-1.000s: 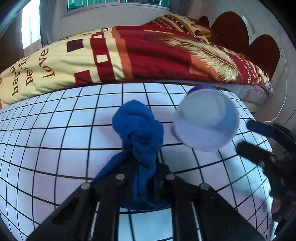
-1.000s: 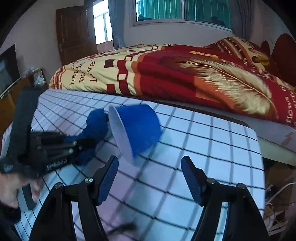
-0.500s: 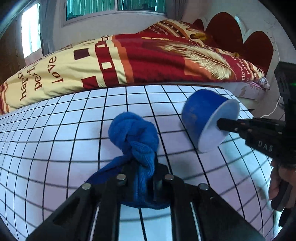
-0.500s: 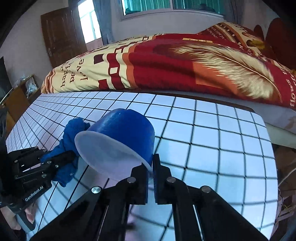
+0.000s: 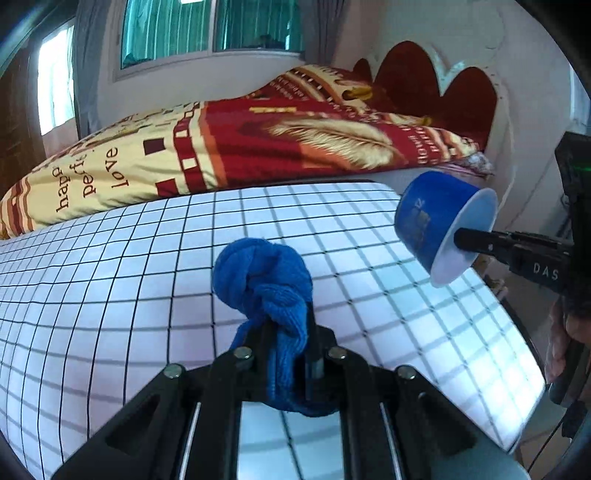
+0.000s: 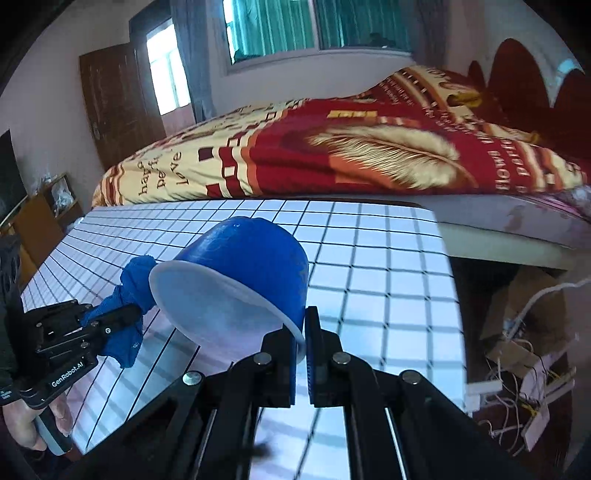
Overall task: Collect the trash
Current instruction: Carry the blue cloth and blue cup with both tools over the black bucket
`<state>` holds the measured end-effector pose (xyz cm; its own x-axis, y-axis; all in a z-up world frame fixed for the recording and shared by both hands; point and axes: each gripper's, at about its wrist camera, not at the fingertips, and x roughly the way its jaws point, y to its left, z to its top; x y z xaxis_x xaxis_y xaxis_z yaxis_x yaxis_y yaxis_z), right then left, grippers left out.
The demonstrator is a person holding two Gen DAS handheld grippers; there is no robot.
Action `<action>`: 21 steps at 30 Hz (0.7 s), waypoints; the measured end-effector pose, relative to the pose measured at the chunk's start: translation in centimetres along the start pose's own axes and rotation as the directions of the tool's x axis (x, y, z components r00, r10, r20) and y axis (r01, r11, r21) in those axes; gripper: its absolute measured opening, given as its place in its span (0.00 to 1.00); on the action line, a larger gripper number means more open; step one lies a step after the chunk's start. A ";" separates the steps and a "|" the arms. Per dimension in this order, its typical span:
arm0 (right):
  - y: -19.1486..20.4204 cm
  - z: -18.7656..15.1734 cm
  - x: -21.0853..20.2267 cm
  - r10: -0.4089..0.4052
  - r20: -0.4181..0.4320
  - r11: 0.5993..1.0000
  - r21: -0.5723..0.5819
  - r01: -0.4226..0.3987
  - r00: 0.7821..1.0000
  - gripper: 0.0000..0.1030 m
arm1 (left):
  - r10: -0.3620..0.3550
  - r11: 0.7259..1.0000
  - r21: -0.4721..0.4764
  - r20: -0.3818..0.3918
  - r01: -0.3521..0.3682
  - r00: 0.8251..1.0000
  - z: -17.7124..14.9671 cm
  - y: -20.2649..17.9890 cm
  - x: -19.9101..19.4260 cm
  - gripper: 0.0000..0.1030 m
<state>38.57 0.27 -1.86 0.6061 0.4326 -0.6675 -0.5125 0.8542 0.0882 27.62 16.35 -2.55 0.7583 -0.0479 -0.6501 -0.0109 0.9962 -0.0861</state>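
Daylight from window (image 5: 210, 33), glare on gridded table (image 5: 480, 332), fisheye-dark corners, blurred bedspread (image 6: 369, 155)

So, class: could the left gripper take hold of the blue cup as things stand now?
Probably not: the left gripper is already shut on the blue cloth, and the blue cup is held off the table by the right gripper, clamped on its rim.
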 end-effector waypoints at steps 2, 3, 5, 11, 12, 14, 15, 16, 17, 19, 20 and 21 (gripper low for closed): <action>-0.2 -1.3 -2.8 -0.014 0.015 1.000 0.013 0.014 1.000 0.04 | -0.010 1.000 0.013 0.008 0.010 1.000 -0.4 -1.0 -1.3 0.11; -0.3 -1.9 -4.0 -0.021 0.021 1.000 0.020 0.020 1.000 0.04 | -0.015 1.000 0.018 0.016 0.014 1.000 -0.5 -1.5 -2.2 0.11; -0.6 -3.4 -6.8 -0.041 0.029 0.999 0.031 0.040 0.999 0.04 | -0.029 0.999 0.020 0.027 0.028 0.999 -0.9 -2.5 -3.7 0.11; -1.9 -6.7 -14.1 -0.086 0.063 0.994 0.070 0.081 0.994 0.04 | -0.056 0.996 0.071 0.068 0.051 0.996 -2.1 -6.4 -8.1 0.11; -2.3 -7.1 -15.1 -0.091 0.071 0.993 0.075 0.086 0.993 0.04 | -0.064 0.995 0.079 0.074 0.059 0.995 -2.3 -7.2 -8.7 0.11; -2.8 -7.8 -17.0 -0.105 0.084 0.992 0.086 0.097 0.991 0.04 | -0.076 0.994 0.089 0.080 0.069 0.994 -2.7 -8.4 -9.7 0.11; -3.0 -8.0 -17.7 -0.109 0.090 0.991 0.090 0.101 0.990 0.04 | -0.085 0.992 0.096 0.083 0.076 0.993 -2.8 -9.0 -10.0 0.11; -3.2 -8.4 -18.5 -0.114 0.097 0.990 0.095 0.105 0.989 0.04 | -0.090 0.992 0.098 0.086 0.082 0.992 -2.9 -9.4 -10.3 0.11; -3.6 -8.9 -19.5 -0.120 0.105 0.989 0.103 0.110 0.987 0.04 | -0.095 0.991 0.102 0.088 0.086 0.992 -3.0 -9.8 -10.6 0.11; -4.1 -9.6 -20.8 -0.134 0.115 0.986 0.114 0.121 0.984 0.04 | -0.109 0.989 0.110 0.092 0.098 0.990 -3.2 -10.6 -11.0 0.11; -4.4 -9.9 -21.3 -0.139 0.119 0.985 0.120 0.124 0.983 0.04 | -0.116 0.988 0.115 0.092 0.105 0.989 -3.3 -11.1 -11.1 0.11; -4.7 -10.3 -22.0 -0.144 0.124 0.983 0.130 0.128 0.982 0.04 | -0.121 0.987 0.120 0.092 0.109 0.988 -3.4 -11.5 -11.2 0.11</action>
<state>21.44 -16.23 4.79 0.7444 0.3375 -0.5761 -0.3473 0.9327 0.0975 17.01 5.23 3.14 0.8111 -0.1609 -0.5624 0.1504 0.9865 -0.0654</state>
